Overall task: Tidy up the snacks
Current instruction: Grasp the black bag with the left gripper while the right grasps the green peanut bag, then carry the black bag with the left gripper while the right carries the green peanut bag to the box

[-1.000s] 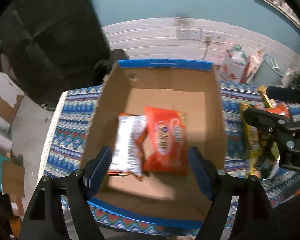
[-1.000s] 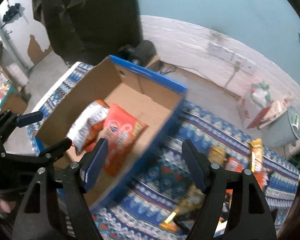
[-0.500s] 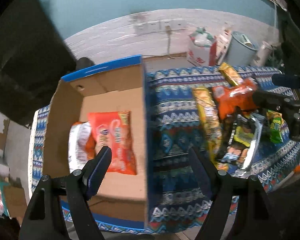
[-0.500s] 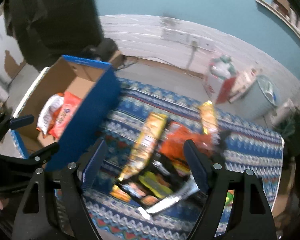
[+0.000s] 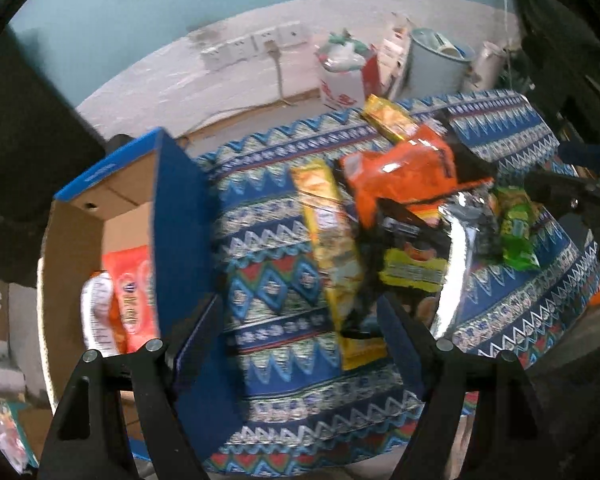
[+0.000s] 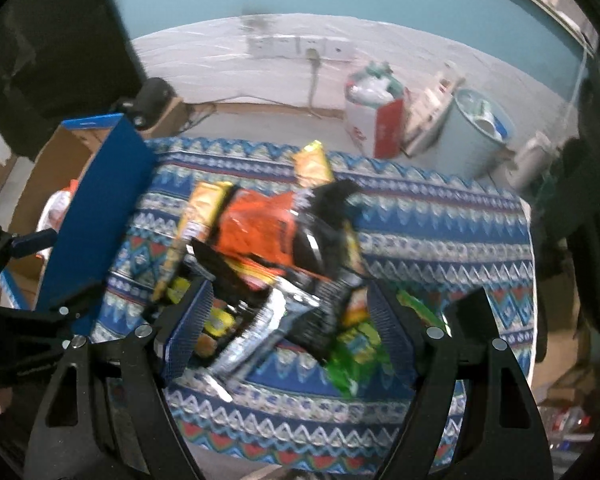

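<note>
A blue-edged cardboard box (image 5: 180, 216) stands at the left of the patterned table; it also shows in the right wrist view (image 6: 96, 216). Inside lie an orange packet (image 5: 134, 296) and a white packet (image 5: 96, 312). A pile of loose snacks lies to its right: a long yellow packet (image 5: 336, 256), an orange bag (image 5: 404, 176), a silver wrapper (image 5: 452, 272) and a green packet (image 5: 516, 228). My left gripper (image 5: 304, 336) is open and empty above the cloth beside the box. My right gripper (image 6: 288, 320) is open and empty above the pile, over the orange bag (image 6: 260, 228).
The table carries a blue zigzag cloth (image 6: 440, 232). Behind it on the floor stand a red-and-white bag (image 6: 376, 120) and a pale bin (image 6: 480, 132), by a white wall with sockets (image 6: 300, 46). The cloth's right half lies bare.
Both grippers have swung right, from over the box to the snack pile. Both stay open and empty. The packets in the box have not moved.
</note>
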